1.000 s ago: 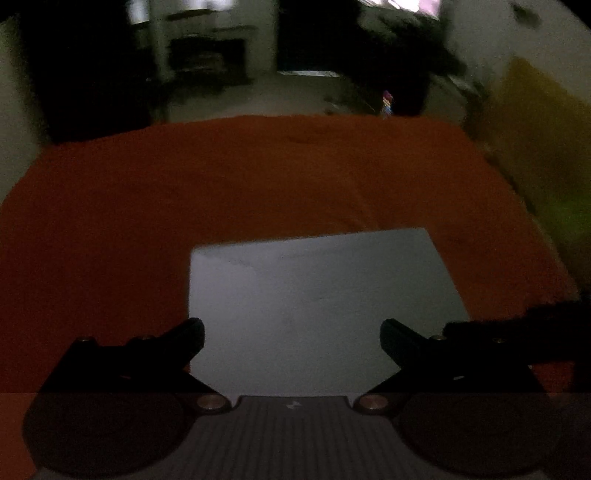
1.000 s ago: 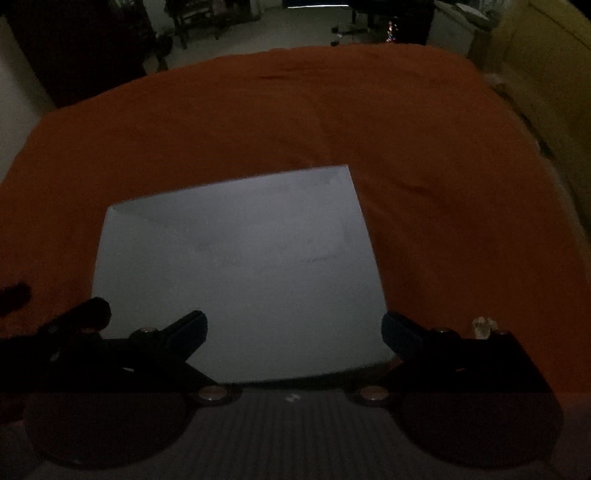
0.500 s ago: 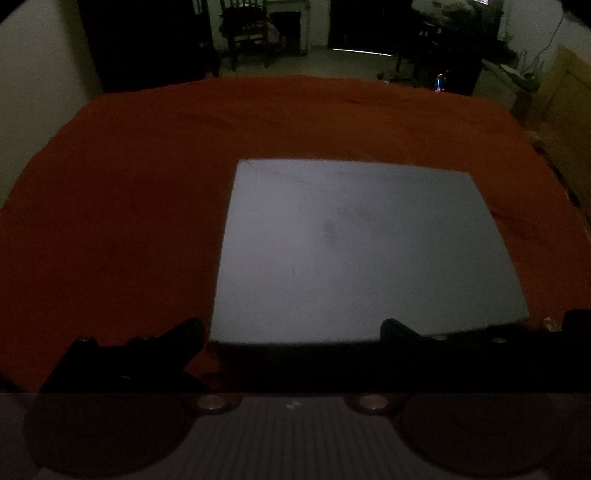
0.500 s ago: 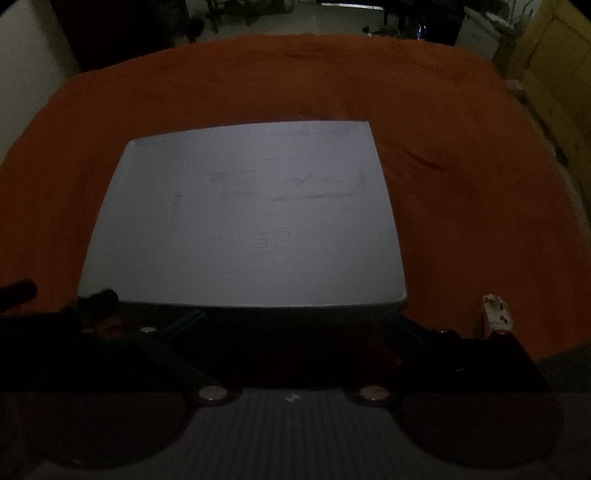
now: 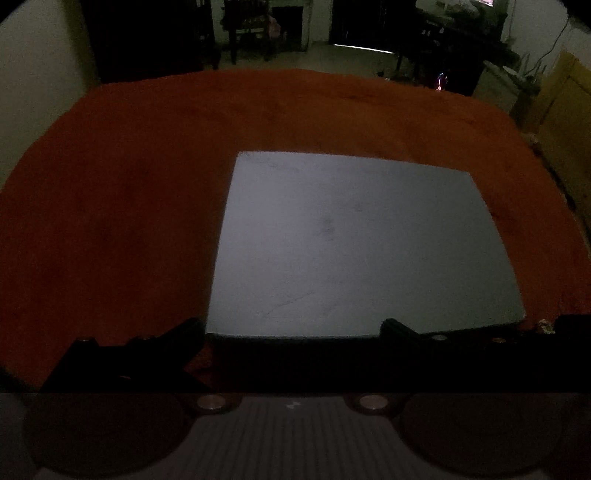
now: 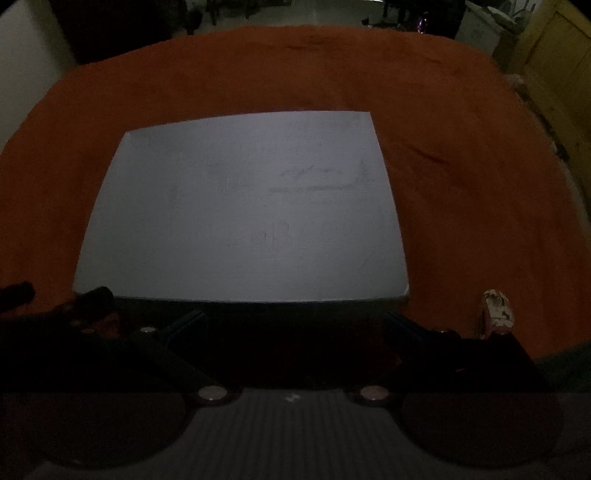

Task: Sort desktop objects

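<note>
A flat grey square board [image 5: 354,243] lies on the orange cloth [image 5: 110,206]; it also shows in the right wrist view [image 6: 240,206]. My left gripper [image 5: 291,326] is open and empty, at the board's near edge, toward its left corner. My right gripper [image 6: 293,319] is open and empty, at the near edge of the board. A small pale, speckled object [image 6: 498,308] lies on the cloth beside the right gripper's right finger. The scene is very dark.
The orange cloth [image 6: 461,155] covers the whole table. A yellowish cabinet [image 6: 554,55] stands at the right. Dark furniture and chairs [image 5: 251,33] stand beyond the far edge. The left gripper's dark fingers [image 6: 55,302] show at the left of the right wrist view.
Both grippers have pulled back and risen, so the whole board now shows ahead of them. The jaws stay open.
</note>
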